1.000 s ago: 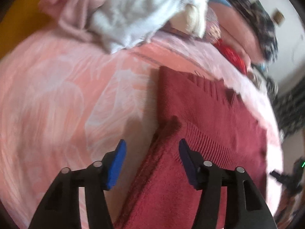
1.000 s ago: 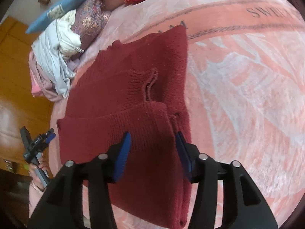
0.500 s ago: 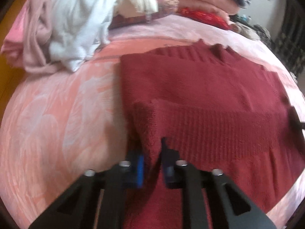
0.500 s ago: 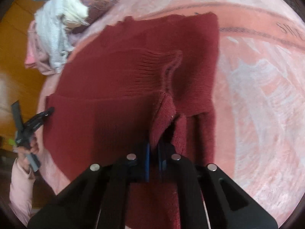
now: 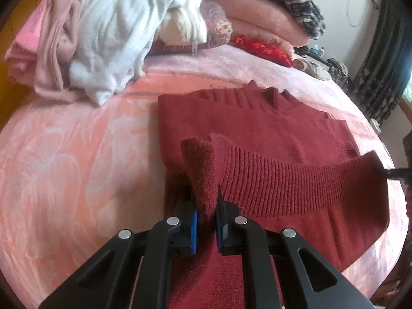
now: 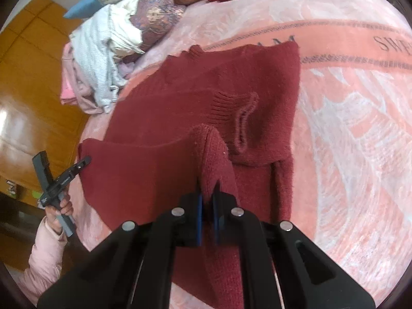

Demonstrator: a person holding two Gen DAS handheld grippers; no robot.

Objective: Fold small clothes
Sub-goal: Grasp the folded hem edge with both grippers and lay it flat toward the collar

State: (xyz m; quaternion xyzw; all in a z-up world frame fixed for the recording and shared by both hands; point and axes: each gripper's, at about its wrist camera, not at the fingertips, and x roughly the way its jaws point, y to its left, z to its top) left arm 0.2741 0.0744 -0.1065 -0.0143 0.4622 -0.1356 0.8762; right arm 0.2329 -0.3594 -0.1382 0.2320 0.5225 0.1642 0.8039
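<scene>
Both claws are pinched narrow on the near edge of a dark red knitted wool sweater (image 5: 270,128) that lies spread on a bed covered by a pink patterned plush blanket (image 5: 64,167). The left claw (image 5: 206,216) grips one corner of that edge, with a peak of fabric standing up just ahead of its blue pads. The right claw (image 6: 207,206) grips the other corner the same way, and in the right wrist view the left claw shows far to its left, at the sweater's corner, in the person's hand.

The fold looks to be in its middle. A sleeve already lies crosswise over the body of the sweater, its ribbed cuff ahead of the right claw. The near edge is raised off the blanket and stretched between the two claws as a ribbed band. What seems left is to carry this edge forward, away from the claws, onto the far part near the collar, then release and flatten it.

The sweater is thick and soft, sagging between the grips, with a ribbed hem and collar. Beyond it, ahead and to the left of the left claw, sits a loose heap of white and pale pink clothes (image 5: 108,31), with stacked pink bedding (image 5: 257,20) behind.
</scene>
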